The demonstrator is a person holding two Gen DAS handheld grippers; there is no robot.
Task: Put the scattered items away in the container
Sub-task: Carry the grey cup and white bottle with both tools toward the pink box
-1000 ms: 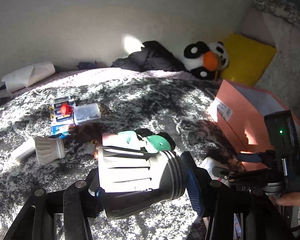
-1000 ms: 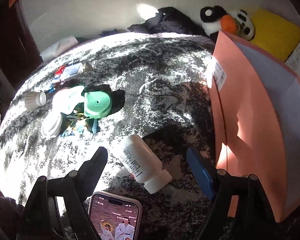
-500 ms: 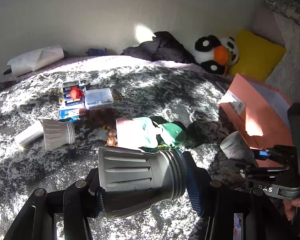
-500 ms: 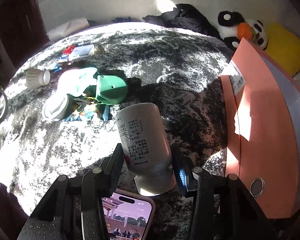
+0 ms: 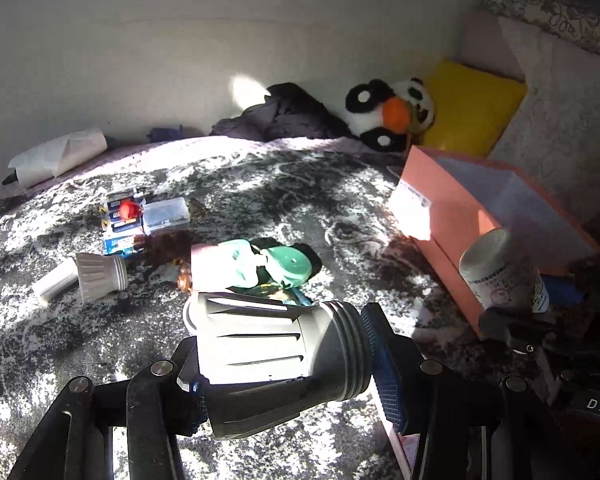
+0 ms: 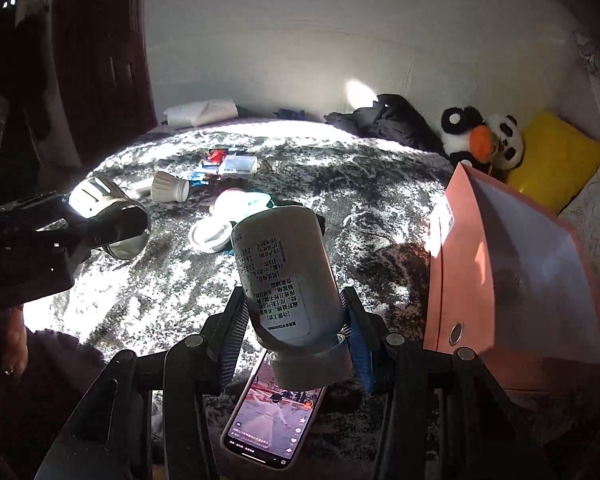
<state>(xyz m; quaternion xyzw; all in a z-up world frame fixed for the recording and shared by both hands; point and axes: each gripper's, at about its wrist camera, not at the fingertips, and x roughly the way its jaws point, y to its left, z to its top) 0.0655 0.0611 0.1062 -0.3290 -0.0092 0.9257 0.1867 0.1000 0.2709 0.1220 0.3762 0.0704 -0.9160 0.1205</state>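
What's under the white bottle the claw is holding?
A phone with its screen lit lies on the blanket below the white bottle. The bottle's cap covers the phone's top end.

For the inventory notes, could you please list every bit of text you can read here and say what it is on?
"DAS": right gripper body, cut off at the frame edge.
Bottle label: Chinese print and digits, upside down, too blurred to read.
Box sticker: too small.
Phone screen text: too small.
Battery packs: too blurred.
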